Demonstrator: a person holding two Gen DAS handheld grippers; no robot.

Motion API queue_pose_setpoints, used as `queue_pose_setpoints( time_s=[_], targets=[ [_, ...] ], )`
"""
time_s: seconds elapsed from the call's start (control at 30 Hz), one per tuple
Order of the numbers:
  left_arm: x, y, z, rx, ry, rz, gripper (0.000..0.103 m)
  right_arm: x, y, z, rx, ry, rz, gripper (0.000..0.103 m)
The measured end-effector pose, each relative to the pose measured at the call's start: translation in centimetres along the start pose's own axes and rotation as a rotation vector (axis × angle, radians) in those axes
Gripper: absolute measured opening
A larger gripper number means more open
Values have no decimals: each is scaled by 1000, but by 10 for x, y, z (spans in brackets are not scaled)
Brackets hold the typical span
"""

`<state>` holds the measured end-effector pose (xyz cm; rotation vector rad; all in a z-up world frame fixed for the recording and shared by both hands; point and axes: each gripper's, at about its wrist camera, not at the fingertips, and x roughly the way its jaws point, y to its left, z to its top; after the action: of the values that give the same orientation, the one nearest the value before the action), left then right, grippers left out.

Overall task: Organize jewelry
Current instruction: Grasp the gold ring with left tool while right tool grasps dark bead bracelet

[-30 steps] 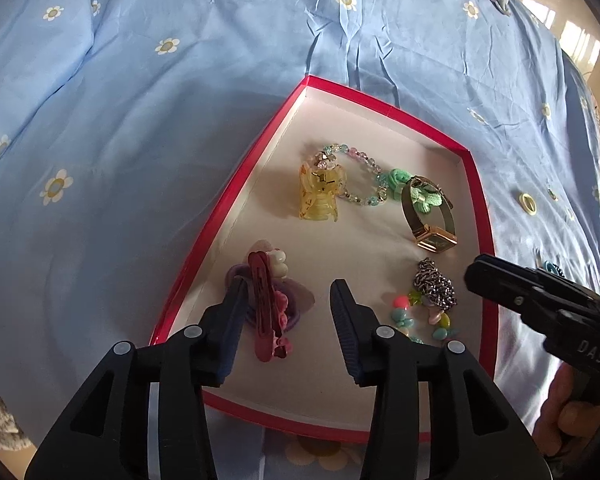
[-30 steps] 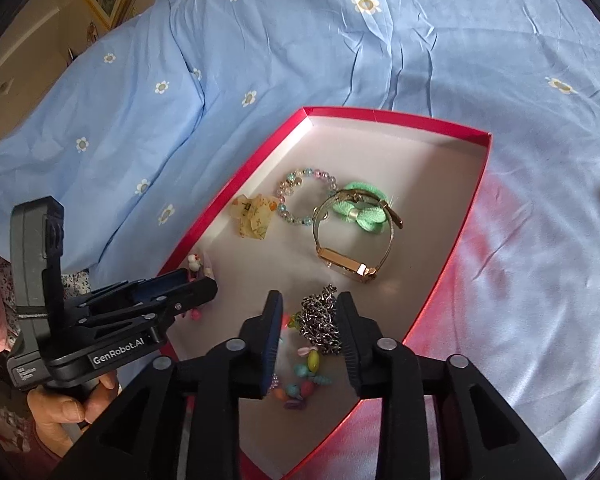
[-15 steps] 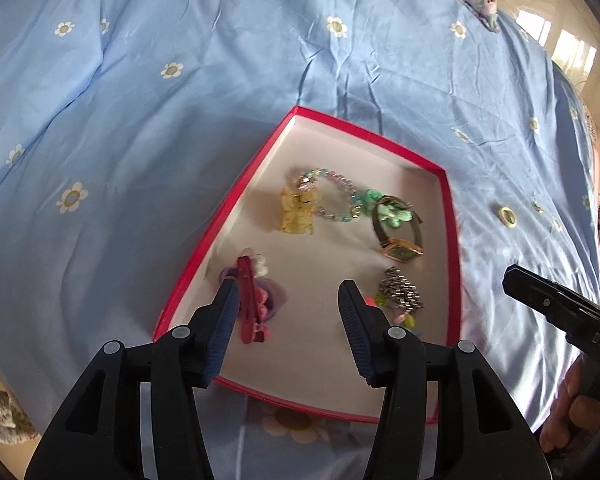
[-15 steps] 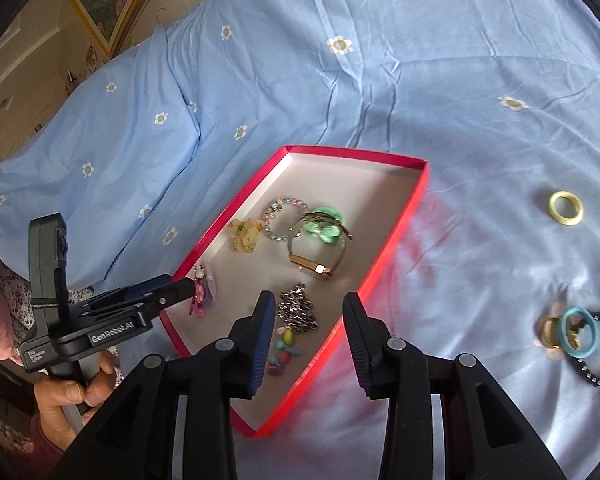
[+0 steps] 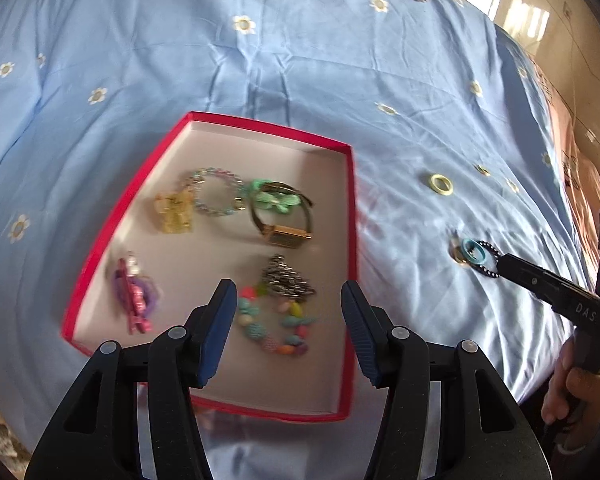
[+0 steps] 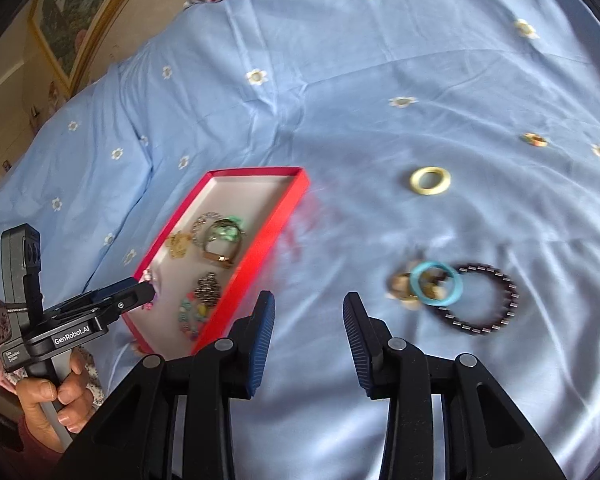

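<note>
Right gripper is hanging over the blue flowered bedspread, jaws standing wide apart with nothing between them. Ahead of the right finger, a blue ring is overlapping a dark beaded bracelet and some blurred gold-toned pieces, possibly earrings. Farther ahead, a pale yellow ring is lying alone on the fabric. Ahead and left of the left finger, a red tray is holding a gold watch, a silver chain and coloured beads. Left gripper is reaching over the tray's near left corner, its tip hiding the jaws.
</note>
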<state>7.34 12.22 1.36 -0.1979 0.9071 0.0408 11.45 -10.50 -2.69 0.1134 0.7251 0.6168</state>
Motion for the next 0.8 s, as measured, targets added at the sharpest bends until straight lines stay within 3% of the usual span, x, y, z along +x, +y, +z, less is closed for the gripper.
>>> queue_pose_setpoints(
  time_s=[0.4, 0.8],
  targets=[
    [28, -67, -1, 125, 56, -64, 53, -36, -74, -15, 103, -31, -124, 38],
    [51, -116, 6, 224, 87, -118, 53, -37, -103, -17, 131, -17, -153, 38]
  ],
)
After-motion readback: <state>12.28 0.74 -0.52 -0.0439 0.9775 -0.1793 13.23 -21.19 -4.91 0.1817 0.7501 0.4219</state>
